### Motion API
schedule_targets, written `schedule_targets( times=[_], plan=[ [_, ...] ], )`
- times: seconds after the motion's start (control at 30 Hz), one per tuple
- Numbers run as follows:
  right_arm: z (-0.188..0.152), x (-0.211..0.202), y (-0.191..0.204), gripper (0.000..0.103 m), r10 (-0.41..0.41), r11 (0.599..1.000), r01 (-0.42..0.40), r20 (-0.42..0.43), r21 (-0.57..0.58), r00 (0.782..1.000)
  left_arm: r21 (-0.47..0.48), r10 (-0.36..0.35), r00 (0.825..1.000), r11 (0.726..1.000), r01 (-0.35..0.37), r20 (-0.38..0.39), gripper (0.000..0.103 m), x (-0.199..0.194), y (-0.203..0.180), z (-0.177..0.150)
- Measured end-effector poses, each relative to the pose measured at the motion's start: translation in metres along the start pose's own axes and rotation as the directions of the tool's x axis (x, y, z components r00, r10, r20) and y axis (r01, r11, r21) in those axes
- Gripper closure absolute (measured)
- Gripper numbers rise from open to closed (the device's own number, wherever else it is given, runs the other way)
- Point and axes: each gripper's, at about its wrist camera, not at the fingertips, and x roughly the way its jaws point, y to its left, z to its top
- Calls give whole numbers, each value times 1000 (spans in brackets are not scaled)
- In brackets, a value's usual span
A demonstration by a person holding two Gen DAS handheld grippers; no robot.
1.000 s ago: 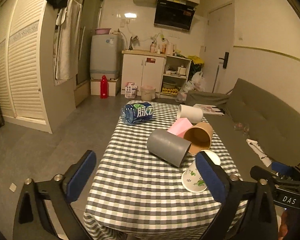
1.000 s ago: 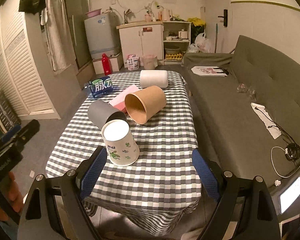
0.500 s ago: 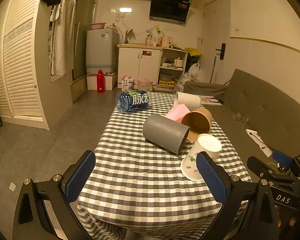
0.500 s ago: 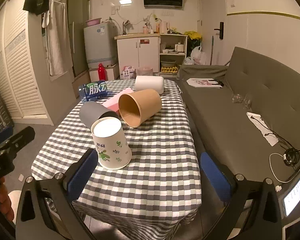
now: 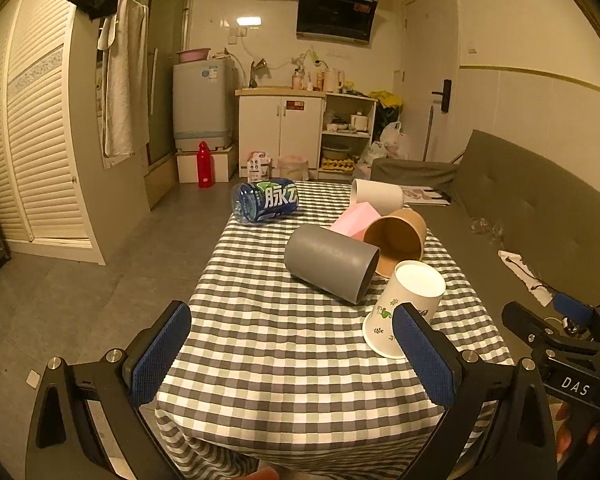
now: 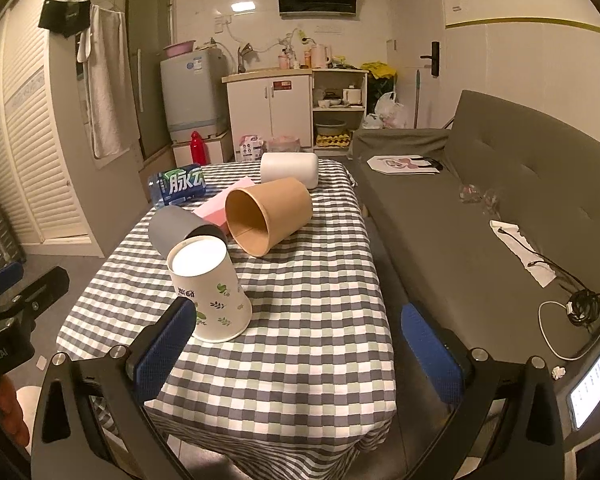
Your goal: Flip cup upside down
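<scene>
A white paper cup with green leaf prints [image 6: 208, 288] stands upside down, mouth on the checked tablecloth [image 6: 308, 320], near the table's front; it also shows in the left wrist view [image 5: 404, 308]. My left gripper [image 5: 292, 352] is open and empty above the table's near edge, its right finger in front of the cup. My right gripper [image 6: 300, 344] is open and empty, with the cup just beyond its left finger.
A grey cup [image 5: 328, 262], a brown paper cup [image 6: 268, 214] and a white cup [image 6: 290, 169] lie on their sides. A pink box [image 5: 356, 218] and a blue bottle [image 5: 266, 200] lie behind. A grey sofa [image 6: 500, 208] runs along the right.
Both grippers have pulled back and away from the table. The paper cup stands where it was, free of both grippers.
</scene>
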Motion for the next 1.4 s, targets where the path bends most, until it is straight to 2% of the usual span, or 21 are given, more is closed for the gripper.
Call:
schedule_targets(
  times=[1.4],
  plan=[
    [0, -1, 3, 0, -3, 1000, 3, 2, -14, 1000, 3, -1, 1000, 1000, 1, -5, 0, 2, 0, -1]
  ],
)
